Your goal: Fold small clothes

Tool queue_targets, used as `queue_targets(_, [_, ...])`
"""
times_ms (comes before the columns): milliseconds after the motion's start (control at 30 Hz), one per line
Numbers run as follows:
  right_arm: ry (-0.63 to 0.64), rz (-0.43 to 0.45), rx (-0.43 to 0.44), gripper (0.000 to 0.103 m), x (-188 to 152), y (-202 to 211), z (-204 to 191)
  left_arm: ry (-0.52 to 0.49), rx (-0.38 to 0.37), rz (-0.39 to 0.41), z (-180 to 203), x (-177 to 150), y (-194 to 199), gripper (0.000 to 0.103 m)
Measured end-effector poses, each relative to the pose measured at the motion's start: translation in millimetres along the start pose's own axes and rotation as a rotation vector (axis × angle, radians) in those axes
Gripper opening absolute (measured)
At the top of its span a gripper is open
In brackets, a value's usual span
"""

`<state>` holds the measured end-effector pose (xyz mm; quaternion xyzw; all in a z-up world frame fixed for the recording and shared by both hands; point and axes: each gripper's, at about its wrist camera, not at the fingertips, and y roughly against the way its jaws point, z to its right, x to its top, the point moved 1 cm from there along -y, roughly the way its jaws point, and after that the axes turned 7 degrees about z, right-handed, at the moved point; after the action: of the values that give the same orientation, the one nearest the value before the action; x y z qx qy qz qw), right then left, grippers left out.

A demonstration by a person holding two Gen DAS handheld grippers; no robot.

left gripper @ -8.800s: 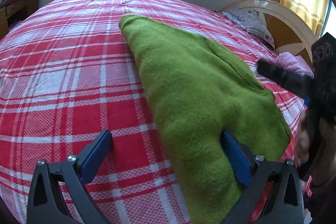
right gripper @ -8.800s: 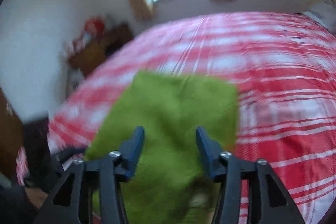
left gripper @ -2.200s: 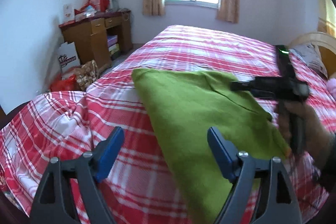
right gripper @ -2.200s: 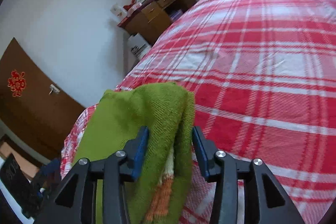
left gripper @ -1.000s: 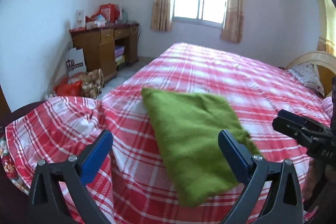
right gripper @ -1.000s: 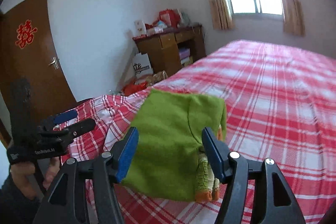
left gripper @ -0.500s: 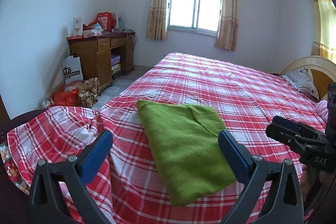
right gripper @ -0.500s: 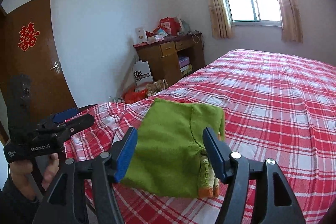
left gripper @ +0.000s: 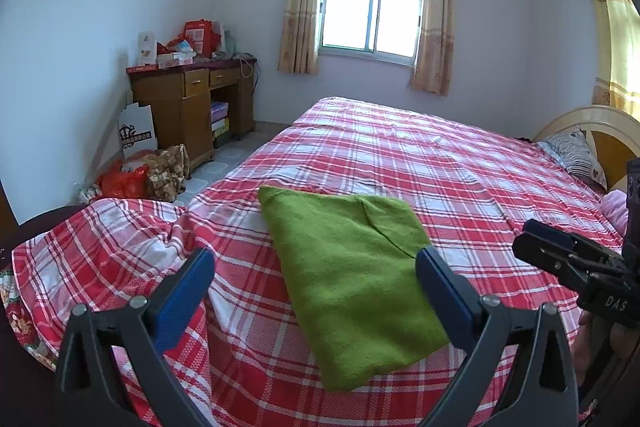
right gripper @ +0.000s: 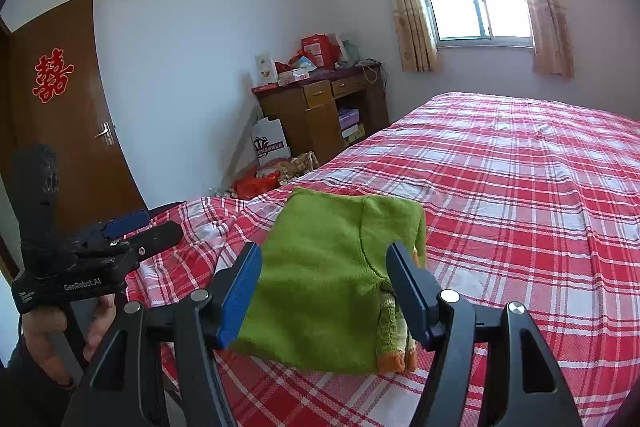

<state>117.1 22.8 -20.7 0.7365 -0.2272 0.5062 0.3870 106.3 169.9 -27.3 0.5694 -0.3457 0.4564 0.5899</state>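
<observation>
I'm looking into a bedroom with white walls, a curtained window [left gripper: 370, 13] at the far end and a wooden desk [left gripper: 192, 115] piled with boxes in the corner. The bed [left gripper: 420, 163], under a red plaid sheet, fills most of both views.

The sweater [left gripper: 352, 275], green and folded into a rough rectangle, lies flat on the near part of the bed, close to the rumpled edge of the sheet. From my left camera its long axis runs from the near right toward the far left, the far corner pointing at the desk. From the right camera I see an orange and pale striped cuff [right gripper: 396, 351] poking out at the near right corner; how the layers beneath are stacked I can't make out.

My left gripper [left gripper: 314, 281] has its fingers wide apart, nothing between them, held above the sweater's near end. My right gripper [right gripper: 324, 289] also has its fingers apart, framing the sweater without touching it.

A door [right gripper: 68, 123] with a red paper cutting stands at far left. The headboard [left gripper: 600, 131] and a striped pillow [left gripper: 572, 155] are cut off at the right edge.
</observation>
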Motion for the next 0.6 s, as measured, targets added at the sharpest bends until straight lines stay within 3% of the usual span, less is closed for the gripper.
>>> queue_targets(600, [-0.012, -0.001, 0.002, 0.066, -1.6, 0.7, 1.8, -0.006, -0.005, -0.006, 4.2, -5.4, 0.4, 0.102])
